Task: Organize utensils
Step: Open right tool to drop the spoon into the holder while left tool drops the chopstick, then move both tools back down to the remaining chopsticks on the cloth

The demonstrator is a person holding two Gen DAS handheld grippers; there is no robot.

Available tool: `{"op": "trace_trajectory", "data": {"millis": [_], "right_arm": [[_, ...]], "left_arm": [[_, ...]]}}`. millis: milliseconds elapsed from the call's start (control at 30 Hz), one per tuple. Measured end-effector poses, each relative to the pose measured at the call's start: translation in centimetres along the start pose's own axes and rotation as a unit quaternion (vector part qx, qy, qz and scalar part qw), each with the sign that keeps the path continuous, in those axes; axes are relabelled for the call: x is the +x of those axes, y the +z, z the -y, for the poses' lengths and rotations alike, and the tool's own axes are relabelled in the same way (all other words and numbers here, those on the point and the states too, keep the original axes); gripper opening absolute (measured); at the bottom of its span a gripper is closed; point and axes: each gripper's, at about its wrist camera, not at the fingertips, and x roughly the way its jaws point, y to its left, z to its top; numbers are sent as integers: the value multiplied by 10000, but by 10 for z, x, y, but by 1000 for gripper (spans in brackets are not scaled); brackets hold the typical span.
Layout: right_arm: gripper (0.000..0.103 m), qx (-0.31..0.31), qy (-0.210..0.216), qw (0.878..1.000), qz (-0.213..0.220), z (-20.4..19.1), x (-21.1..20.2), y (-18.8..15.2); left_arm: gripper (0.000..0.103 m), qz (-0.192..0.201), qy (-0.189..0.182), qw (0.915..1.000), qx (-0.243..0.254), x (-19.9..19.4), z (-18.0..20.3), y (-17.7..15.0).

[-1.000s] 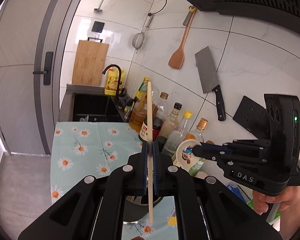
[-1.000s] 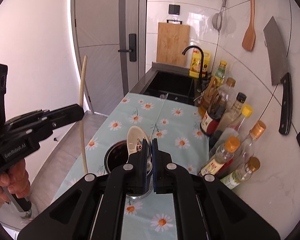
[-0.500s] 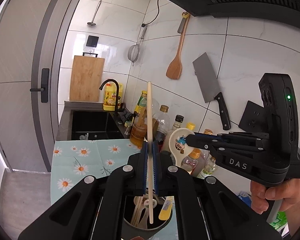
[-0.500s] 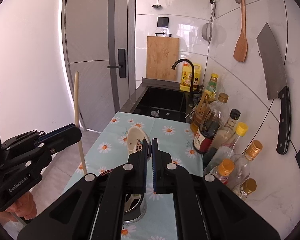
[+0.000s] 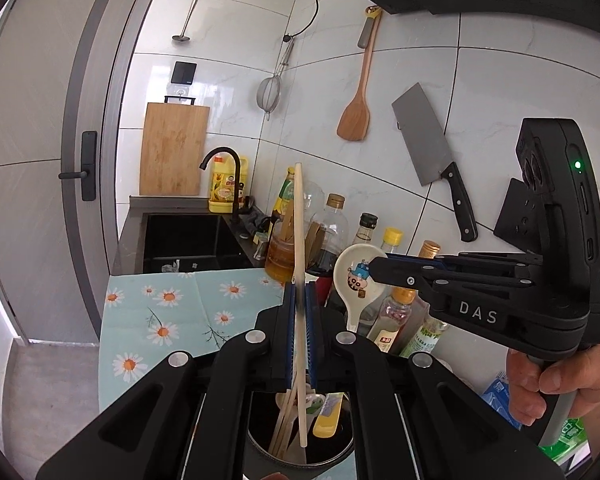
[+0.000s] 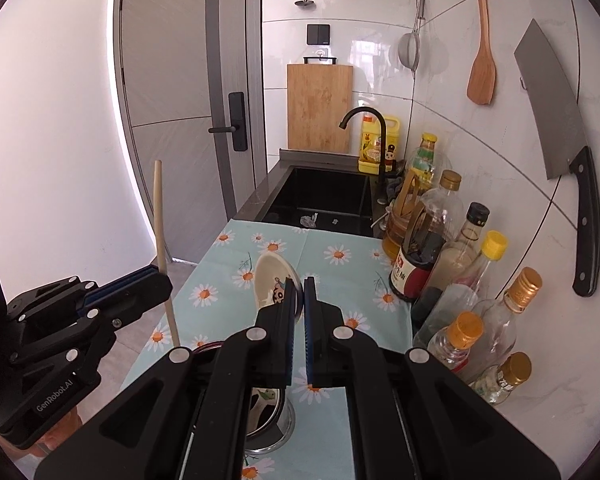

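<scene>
Left gripper (image 5: 299, 300): jaws clamped narrow on a single pale wooden chopstick (image 5: 298, 216), gripped near mid-length and held close to upright. Lower tip sits inside the mouth of the utensil holder (image 5: 260, 446) at 6 o'clock of the jaws. Judged: upright carriage lets the stick drop straight in beside those already stored.

Right gripper (image 6: 299, 300): jaws pinched on the handle of a white ceramic spoon (image 6: 269, 276) with a cartoon print. Bowl projects beyond the fingertips toward 11 o'clock, above the floral cloth. In the left wrist view the spoon hangs handle-down at 3 o'clock of the chopstick, beside the holder and not yet over it. Judged: handle-down hold suits insertion bowl-up, next in turn.

Utensil holder, contents: several wooden chopsticks leaning together, a yellow-handled item, another printed spoon. Dark interior, metal rim. Stands on the daisy-print tablecloth (image 5: 172, 312).

Surroundings, outward: bottles (image 6: 440, 240) of oil and sauce along the wall at 2 o'clock of the right gripper, close enough to be knocked by a wide swing. Black sink (image 6: 324, 196) at 12 o'clock. Cleaver (image 5: 432, 148) and wooden spatula (image 5: 356, 116) hang on the tiles, clear of the work.
</scene>
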Motion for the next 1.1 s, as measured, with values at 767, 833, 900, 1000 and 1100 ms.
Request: {"op": "trace_trajectory", "data": {"millis": [767, 833, 900, 1000, 1100], "right_arm": [[19, 832, 589, 9941, -368, 18, 7, -12], [19, 822, 608, 9941, -358, 17, 4, -12], [19, 806, 632, 9941, -362, 15, 1, -13], [19, 793, 669, 9940, -358, 13, -4, -14], [19, 898, 797, 9919, -421, 12, -7, -17]], "left_arm": [[6, -375, -19, 9991, -192, 2, -11, -13], [6, -370, -15, 9991, -196, -1, -11, -13], [6, -368, -11, 9991, -200, -3, -11, -13], [6, -342, 2, 9992, -216, -9, -12, -13], [6, -331, 15, 9992, -228, -18, -11, -14]]}}
